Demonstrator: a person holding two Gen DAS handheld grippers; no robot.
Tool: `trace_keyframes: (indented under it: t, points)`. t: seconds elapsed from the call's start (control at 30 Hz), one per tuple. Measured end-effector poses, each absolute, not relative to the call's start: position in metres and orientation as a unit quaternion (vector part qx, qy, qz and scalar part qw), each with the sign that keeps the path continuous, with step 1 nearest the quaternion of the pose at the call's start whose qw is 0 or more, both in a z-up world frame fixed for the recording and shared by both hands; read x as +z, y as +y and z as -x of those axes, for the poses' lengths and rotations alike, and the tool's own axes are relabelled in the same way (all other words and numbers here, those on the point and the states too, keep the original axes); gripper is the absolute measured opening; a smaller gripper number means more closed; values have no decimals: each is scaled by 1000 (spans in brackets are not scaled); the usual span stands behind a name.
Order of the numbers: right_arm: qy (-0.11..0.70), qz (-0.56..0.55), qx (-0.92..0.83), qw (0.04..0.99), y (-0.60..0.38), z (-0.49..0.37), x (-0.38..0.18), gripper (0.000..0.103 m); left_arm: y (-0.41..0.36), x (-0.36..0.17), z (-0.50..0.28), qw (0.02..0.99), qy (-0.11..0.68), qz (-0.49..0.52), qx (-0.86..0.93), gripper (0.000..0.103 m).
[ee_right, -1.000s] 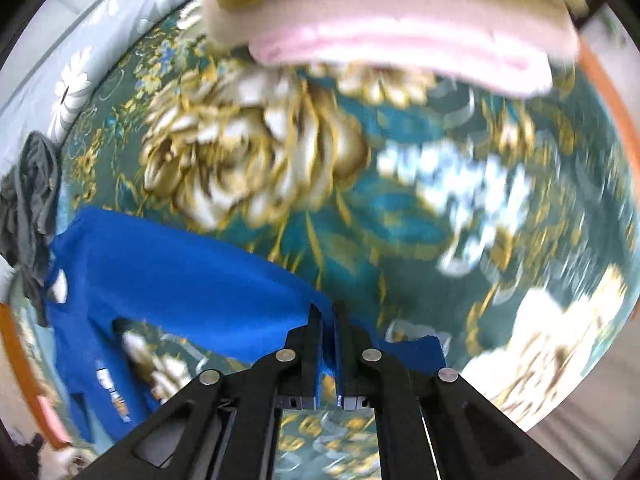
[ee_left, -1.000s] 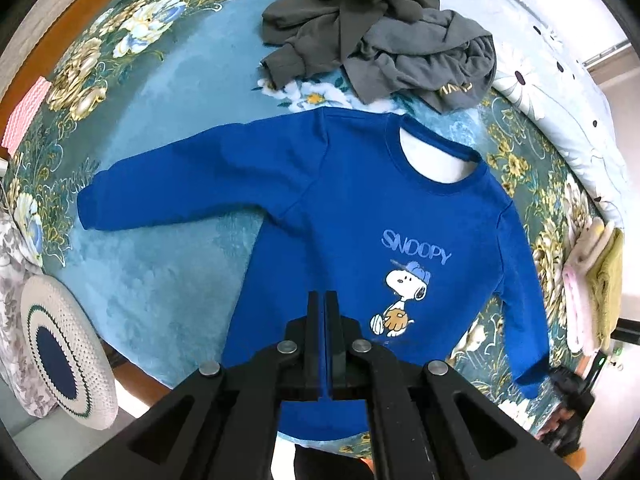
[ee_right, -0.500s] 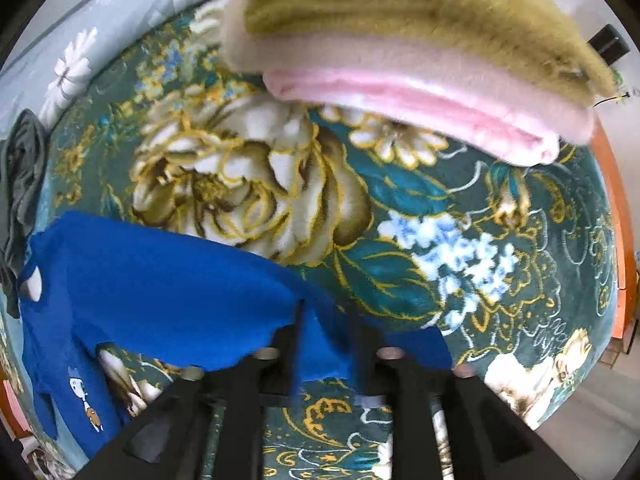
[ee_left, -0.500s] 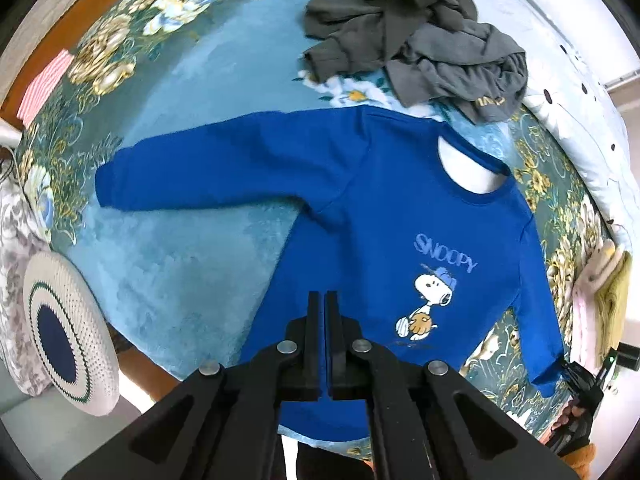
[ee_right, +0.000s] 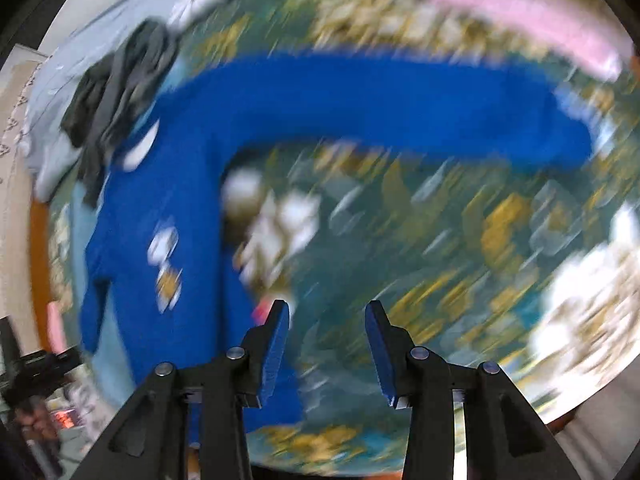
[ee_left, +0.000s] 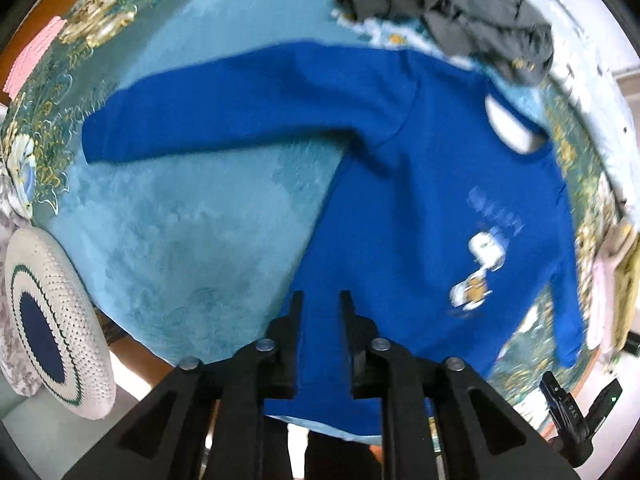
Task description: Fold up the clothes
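The left gripper (ee_left: 320, 300) has its fingers slightly parted over the hem of the blue sweatshirt (ee_left: 420, 200), gripping nothing. The right gripper (ee_right: 327, 312) is spread wide and empty above the floral blanket (ee_right: 440, 240), beside the sweatshirt's body. The sweatshirt lies flat, front up, both sleeves stretched out. Beyond its collar sits a grey clothes heap (ee_left: 452, 4); a crocheted cushion (ee_left: 48, 320) lies off its left sleeve

Bright even light, heavy motion blur in right view, mild in left, fisheye-bent edges
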State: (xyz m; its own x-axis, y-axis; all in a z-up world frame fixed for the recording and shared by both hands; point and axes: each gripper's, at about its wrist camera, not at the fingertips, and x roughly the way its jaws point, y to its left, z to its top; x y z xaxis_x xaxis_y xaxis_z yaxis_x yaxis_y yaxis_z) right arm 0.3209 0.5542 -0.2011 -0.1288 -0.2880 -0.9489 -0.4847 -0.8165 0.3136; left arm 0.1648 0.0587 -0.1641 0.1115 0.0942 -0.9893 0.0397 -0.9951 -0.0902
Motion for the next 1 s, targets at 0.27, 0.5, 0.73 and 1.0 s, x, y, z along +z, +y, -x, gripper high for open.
trace_keyframes:
  t: [0.27, 0.5, 0.73, 1.0]
  points:
    - [383, 669, 630, 95, 524, -345, -259, 42, 34, -211, -187, 14, -33, 771, 636, 22]
    - [397, 665, 623, 109, 512, -352, -261, 23, 17, -211, -189, 24, -26, 768, 639, 24]
    - [368, 635, 662, 149, 526, -387, -219, 15, 15, -209, -185, 26, -34, 761, 647, 25]
    - [404, 643, 619, 200, 540, -418, -236, 15, 30, -203, -193, 40, -38, 755, 653, 25]
